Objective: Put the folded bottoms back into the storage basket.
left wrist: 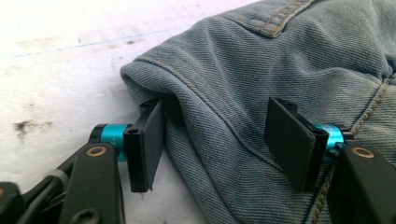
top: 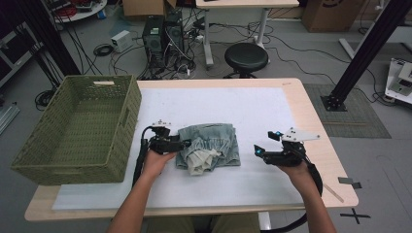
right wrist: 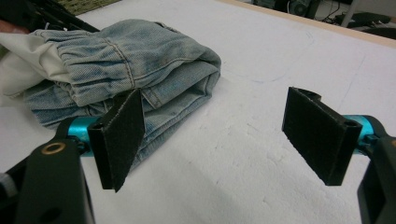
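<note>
A folded pair of light blue denim shorts (top: 214,145) with white pocket lining showing lies in the middle of the white table mat. My left gripper (top: 186,143) is at the shorts' left edge, open, its jaws straddling a folded denim edge (left wrist: 219,116) without pinching it. My right gripper (top: 265,141) hovers open to the right of the shorts, a short gap away. In the right gripper view the shorts (right wrist: 140,70) lie ahead and to the left of the open jaws, with bare mat between them.
A large green woven basket (top: 77,131) stands at the table's left edge, empty. The white mat (top: 262,107) covers most of the wooden table. A black stool (top: 246,57), computer towers and cables are on the floor behind the table.
</note>
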The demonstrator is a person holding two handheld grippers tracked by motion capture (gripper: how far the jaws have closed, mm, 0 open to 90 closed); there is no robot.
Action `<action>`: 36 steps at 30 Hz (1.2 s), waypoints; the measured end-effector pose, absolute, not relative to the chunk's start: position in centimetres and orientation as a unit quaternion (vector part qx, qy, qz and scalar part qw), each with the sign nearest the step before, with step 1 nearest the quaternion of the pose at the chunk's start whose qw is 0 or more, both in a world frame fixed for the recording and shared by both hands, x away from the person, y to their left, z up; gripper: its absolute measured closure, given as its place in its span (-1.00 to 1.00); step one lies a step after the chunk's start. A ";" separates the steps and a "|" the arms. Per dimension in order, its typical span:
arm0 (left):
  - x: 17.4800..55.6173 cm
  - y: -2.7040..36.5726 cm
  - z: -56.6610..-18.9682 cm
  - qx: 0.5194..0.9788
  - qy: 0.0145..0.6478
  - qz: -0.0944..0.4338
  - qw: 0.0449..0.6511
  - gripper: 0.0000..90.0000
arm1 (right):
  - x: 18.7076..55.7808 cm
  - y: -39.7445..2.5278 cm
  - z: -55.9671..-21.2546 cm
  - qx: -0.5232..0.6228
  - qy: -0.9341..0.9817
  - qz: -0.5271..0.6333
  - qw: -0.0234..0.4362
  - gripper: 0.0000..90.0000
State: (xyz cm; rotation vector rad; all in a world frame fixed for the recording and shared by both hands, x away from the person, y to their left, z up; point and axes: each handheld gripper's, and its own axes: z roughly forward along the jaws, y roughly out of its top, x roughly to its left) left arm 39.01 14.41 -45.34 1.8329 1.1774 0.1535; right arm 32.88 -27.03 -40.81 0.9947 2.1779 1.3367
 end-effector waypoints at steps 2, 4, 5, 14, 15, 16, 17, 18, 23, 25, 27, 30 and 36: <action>39.0 14.4 -45.4 0.744 0.478 0.053 0.464 -0.08 | 32.9 -27.1 -40.8 0.355 0.778 0.478 0.200 -0.51; 39.1 14.2 -45.5 0.745 0.473 0.036 0.468 0.17 | 32.9 -27.0 -40.8 0.357 0.778 0.478 0.198 -0.51; 39.0 14.0 -45.5 0.748 0.472 0.043 0.465 0.29 | 32.9 -27.0 -40.8 0.357 0.778 0.478 0.198 -0.51; 38.4 13.8 -45.2 0.738 0.465 0.067 0.484 0.76 | 32.9 -27.2 -40.9 0.358 0.778 0.477 0.198 -0.51; 38.4 13.8 -45.2 0.738 0.465 0.067 0.484 0.77 | 32.9 -27.2 -40.9 0.358 0.778 0.476 0.200 -0.51; 38.2 13.9 -44.9 0.732 0.457 0.081 0.499 0.77 | 32.9 -27.3 -40.9 0.357 0.778 0.476 0.200 -0.51; 38.0 13.9 -44.7 0.728 0.450 0.088 0.509 0.77 | 32.8 -27.3 -40.9 0.357 0.778 0.476 0.200 -0.51; 37.9 14.0 -44.4 0.723 0.448 0.096 0.517 0.78 | 32.8 -27.3 -40.9 0.358 0.777 0.477 0.200 -0.51; 37.7 14.3 -43.4 0.711 0.422 0.131 0.547 0.79 | 32.7 -27.4 -40.9 0.361 0.776 0.476 0.200 -0.51; 37.8 14.2 -43.8 0.723 0.422 0.125 0.532 0.78 | 32.7 -27.3 -41.0 0.360 0.778 0.475 0.199 -0.51; 37.8 14.2 -44.1 0.723 0.428 0.120 0.529 0.74 | 32.8 -27.2 -41.1 0.358 0.780 0.473 0.199 -0.51; 38.3 14.3 -45.0 0.721 0.464 0.092 0.506 0.57 | 32.7 -27.1 -41.1 0.359 0.780 0.473 0.198 -0.51; 38.9 14.8 -45.6 0.707 0.521 0.064 0.474 0.04 | 32.8 -27.1 -41.1 0.359 0.780 0.472 0.198 -0.51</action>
